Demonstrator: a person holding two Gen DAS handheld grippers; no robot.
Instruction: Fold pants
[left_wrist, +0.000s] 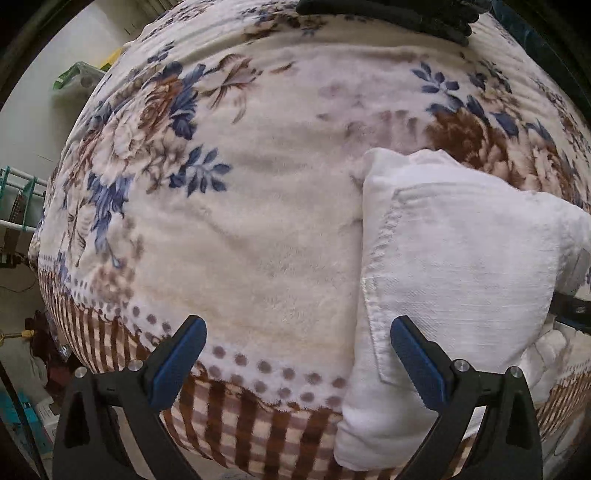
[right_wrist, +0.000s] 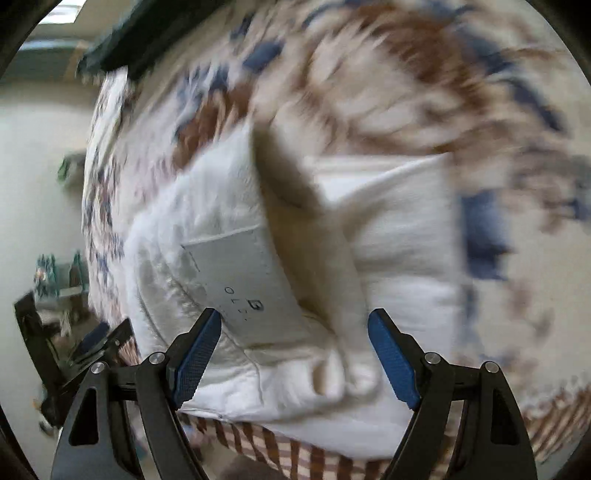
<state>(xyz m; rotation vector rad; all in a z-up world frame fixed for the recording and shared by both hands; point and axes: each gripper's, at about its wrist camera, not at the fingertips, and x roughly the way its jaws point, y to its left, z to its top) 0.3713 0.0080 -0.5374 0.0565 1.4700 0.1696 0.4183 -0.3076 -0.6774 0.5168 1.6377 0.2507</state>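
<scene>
1. Left wrist view: the left gripper (left_wrist: 297, 356) stands wide open and holds nothing. Bare floral blanket (left_wrist: 240, 221) fills the centre and left. The folded white pants (left_wrist: 454, 266) lie at right, their left edge just inside the right finger. The blanket's checked border runs along the bottom.
2. Right wrist view, blurred: the right gripper (right_wrist: 295, 354) is spread wide above the pants (right_wrist: 258, 266), gripping nothing; the left gripper (right_wrist: 99, 339) shows at lower left.

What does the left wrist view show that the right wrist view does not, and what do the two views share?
Only the left wrist view shows a dark garment at the blanket's far edge and the sharp blue flower pattern. Only the right wrist view shows the grey label inside the waistband, blurred. Both share the folded white pants on the floral blanket, with the left gripper and right gripper open and empty.
</scene>
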